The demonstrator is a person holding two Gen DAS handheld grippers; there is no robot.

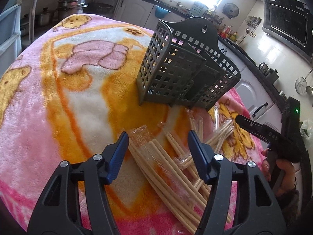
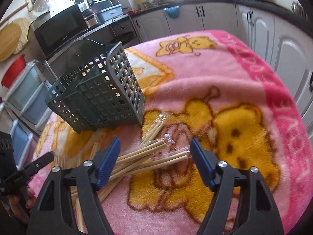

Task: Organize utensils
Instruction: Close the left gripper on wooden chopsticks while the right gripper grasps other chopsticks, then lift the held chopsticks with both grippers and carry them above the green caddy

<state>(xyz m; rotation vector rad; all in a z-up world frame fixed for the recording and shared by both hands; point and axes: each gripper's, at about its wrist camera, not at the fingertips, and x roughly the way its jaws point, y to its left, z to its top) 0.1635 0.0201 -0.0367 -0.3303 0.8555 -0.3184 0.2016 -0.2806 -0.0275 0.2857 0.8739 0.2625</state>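
Left gripper [image 1: 157, 137]: black plastic arms with ribbed blue pads, jaws apart, nothing clamped. It hangs over the nearer end of the chopstick pile [image 1: 172, 168], with several sticks lying in the gap below the pads; no contact can be confirmed.

Right gripper [image 2: 155, 144]: same build, jaws apart, nothing clamped. It hangs over the pile's other side, where wrapped pairs [image 2: 156, 156] fan out beneath the gap. In the left wrist view its black body shows moulded letters, too small to read with certainty, and a hand [image 1: 277, 172] grips its handle.

The chopsticks are pale, round, wooden-looking sticks, many in clear crinkled plastic sleeves, scattered loosely just in front of the holder.

Utensil holder [image 1: 176, 72]: dark grey-green plastic, square-perforated walls, divided compartments, an arched back plate with a keyhole hanging slot. It stands upright; no chopsticks are visible inside.

Blanket [image 1: 78, 78] beneath the holder: fluffy fleece, pink, orange and white, printed with cartoon bears.

Behind the holder, a black microwave [image 2: 58, 31] carries a small white label, illegible.
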